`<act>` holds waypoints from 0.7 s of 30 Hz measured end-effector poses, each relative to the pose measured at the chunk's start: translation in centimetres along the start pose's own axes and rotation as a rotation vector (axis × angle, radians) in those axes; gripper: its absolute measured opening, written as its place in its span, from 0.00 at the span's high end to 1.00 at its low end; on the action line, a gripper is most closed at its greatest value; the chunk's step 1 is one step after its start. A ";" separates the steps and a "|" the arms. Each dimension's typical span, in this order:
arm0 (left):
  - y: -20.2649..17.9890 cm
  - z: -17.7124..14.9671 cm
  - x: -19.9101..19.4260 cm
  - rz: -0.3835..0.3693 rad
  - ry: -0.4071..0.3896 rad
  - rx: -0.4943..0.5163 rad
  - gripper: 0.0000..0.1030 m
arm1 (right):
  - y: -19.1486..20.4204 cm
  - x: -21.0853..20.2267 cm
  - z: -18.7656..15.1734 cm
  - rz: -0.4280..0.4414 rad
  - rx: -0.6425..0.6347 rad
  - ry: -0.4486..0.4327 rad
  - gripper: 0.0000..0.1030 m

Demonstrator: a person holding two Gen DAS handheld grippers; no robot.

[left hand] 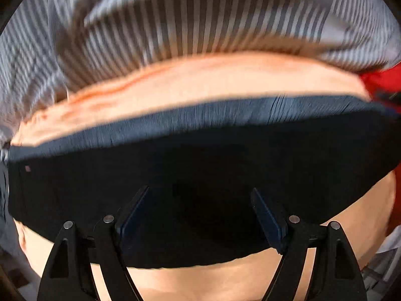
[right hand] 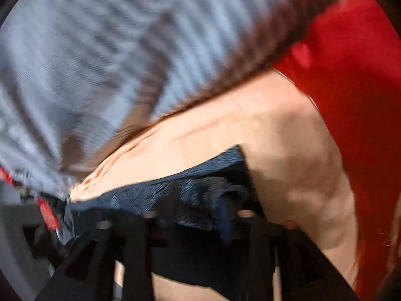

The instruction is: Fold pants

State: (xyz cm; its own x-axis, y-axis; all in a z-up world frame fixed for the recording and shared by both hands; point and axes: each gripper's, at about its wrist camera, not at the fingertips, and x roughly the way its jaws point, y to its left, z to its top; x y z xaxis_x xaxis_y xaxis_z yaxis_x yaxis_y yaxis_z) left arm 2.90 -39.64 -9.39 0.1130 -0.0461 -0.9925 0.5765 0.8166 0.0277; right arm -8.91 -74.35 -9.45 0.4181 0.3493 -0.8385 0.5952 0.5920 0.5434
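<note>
The dark navy pants (left hand: 200, 175) lie across a peach cloth (left hand: 200, 82) in the left wrist view, a folded band with a lighter blue waistband edge at the far side. My left gripper (left hand: 200, 193) is open, its fingers spread over the dark fabric and holding nothing. In the right wrist view the pants (right hand: 200, 188) are bunched around my right gripper (right hand: 198, 190). The picture is blurred, so I cannot tell whether its fingers pinch the fabric.
A grey striped sheet (left hand: 188, 25) covers the far side, also in the right wrist view (right hand: 100, 62). A red cloth (right hand: 351, 75) lies at the right, its corner showing in the left wrist view (left hand: 383, 80). The peach cloth (right hand: 288, 138) underlies the pants.
</note>
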 end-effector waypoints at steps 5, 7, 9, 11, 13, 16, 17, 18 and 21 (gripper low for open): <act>-0.8 -0.9 2.0 0.031 0.007 0.001 0.21 | 0.7 -3.1 -0.7 -0.016 -0.073 -0.089 0.26; -0.5 -0.5 2.3 0.020 0.014 -0.022 0.21 | 0.6 -3.1 -0.3 -0.081 -0.098 -0.103 0.31; -0.5 -0.3 2.5 0.019 0.023 -0.033 0.21 | 0.5 -0.7 -0.3 -0.171 -0.134 -0.019 0.50; -0.8 -0.1 2.3 0.031 0.027 -0.023 0.21 | 0.0 2.0 -0.5 -0.179 -0.124 0.077 0.85; -1.3 0.8 1.6 0.035 0.026 -0.020 0.21 | 0.0 2.8 -0.6 -0.191 -0.118 0.069 0.96; -1.4 1.5 1.4 0.031 0.009 -0.024 0.21 | 1.2 0.5 0.2 -0.201 -0.159 -0.088 0.96; -1.5 1.7 2.0 0.040 0.026 -0.027 0.21 | 1.1 0.1 0.8 -0.210 -0.147 -0.117 0.96; -1.6 2.0 2.3 0.043 0.035 -0.033 0.21 | 0.4 0.1 1.5 -0.238 -0.112 -0.123 0.96; -2.0 2.2 1.9 0.052 0.031 -0.043 0.21 | -1.8 0.0 2.2 -0.264 0.030 -0.107 0.91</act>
State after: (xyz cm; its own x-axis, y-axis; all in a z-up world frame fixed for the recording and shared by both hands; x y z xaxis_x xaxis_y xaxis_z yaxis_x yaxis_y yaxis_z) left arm 3.70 -42.64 -11.04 0.1169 0.0144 -0.9930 0.5354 0.8413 0.0752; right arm -8.48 -77.06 -10.37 0.3148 0.1061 -0.9432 0.7129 0.6297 0.3087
